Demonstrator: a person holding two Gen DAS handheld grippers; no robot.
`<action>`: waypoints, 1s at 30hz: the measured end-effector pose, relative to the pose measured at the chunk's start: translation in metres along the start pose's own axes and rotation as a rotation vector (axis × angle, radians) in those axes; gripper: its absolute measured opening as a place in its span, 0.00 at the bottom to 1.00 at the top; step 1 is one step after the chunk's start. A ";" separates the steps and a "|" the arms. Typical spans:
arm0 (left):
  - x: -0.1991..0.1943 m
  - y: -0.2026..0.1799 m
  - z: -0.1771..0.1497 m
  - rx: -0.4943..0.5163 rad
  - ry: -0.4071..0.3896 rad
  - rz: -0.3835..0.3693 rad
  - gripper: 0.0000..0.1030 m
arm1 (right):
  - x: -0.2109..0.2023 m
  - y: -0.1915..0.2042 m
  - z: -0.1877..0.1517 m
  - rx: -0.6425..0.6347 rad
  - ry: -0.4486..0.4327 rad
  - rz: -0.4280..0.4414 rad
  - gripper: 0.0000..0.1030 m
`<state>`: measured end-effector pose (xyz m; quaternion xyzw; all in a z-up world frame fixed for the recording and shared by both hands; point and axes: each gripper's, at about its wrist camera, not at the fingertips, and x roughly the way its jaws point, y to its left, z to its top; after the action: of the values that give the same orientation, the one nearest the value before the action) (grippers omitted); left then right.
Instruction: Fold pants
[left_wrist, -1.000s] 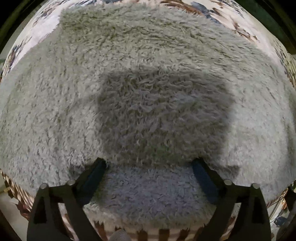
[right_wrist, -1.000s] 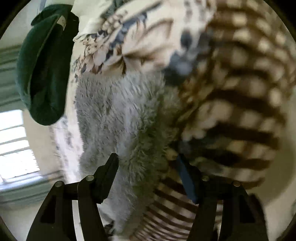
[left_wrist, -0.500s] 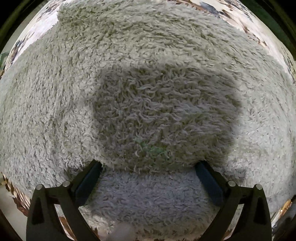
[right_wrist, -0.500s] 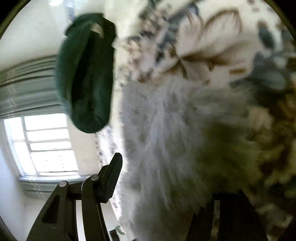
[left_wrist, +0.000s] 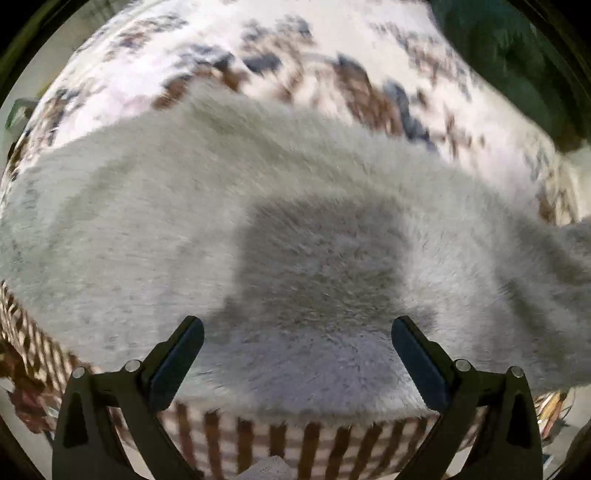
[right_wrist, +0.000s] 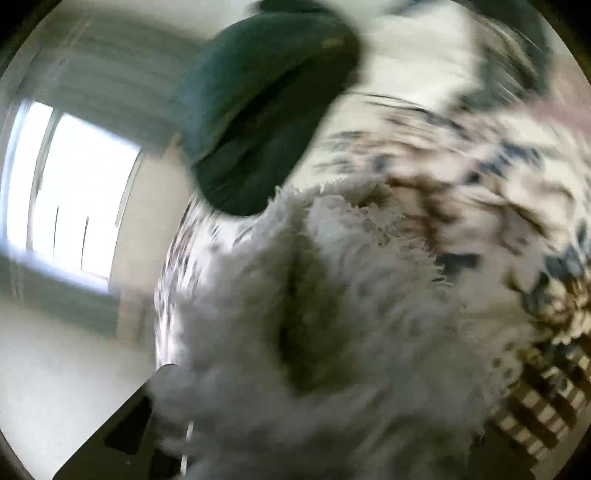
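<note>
Both views: fluffy pants (left_wrist: 295, 229) spread ahead of left claw (left_wrist: 297, 343), its jaws apart.

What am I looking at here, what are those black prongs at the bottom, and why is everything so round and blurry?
These are two fisheye cameras, one mounted on each hand-held gripper that a person is using to fold pants. The black prongs are the gripper fingers.

The left wrist view looks down on the fluffy grey pants lying on a floral bedspread. The left gripper is open above the fabric, holding nothing, and casts a dark shadow on it.

The right wrist view is blurred. Fleece bunches right over the right gripper; only one finger shows, so a grasp looks likely but I cannot confirm it. A dark green pillow and a window are behind.
</note>
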<state>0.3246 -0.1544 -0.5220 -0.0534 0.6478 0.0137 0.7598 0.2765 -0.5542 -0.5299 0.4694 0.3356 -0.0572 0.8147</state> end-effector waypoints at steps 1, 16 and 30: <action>-0.011 0.009 -0.001 -0.019 -0.019 -0.004 1.00 | 0.004 0.028 -0.008 -0.079 0.020 -0.004 0.19; -0.039 0.212 -0.050 -0.359 -0.039 0.105 1.00 | 0.235 0.191 -0.306 -0.790 0.750 -0.263 0.61; -0.036 0.293 -0.065 -0.562 -0.055 0.124 1.00 | 0.234 0.203 -0.238 -0.374 0.765 -0.306 0.77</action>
<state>0.2284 0.1322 -0.5150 -0.2218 0.5998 0.2404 0.7303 0.4216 -0.1992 -0.6028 0.2465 0.6826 0.0620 0.6852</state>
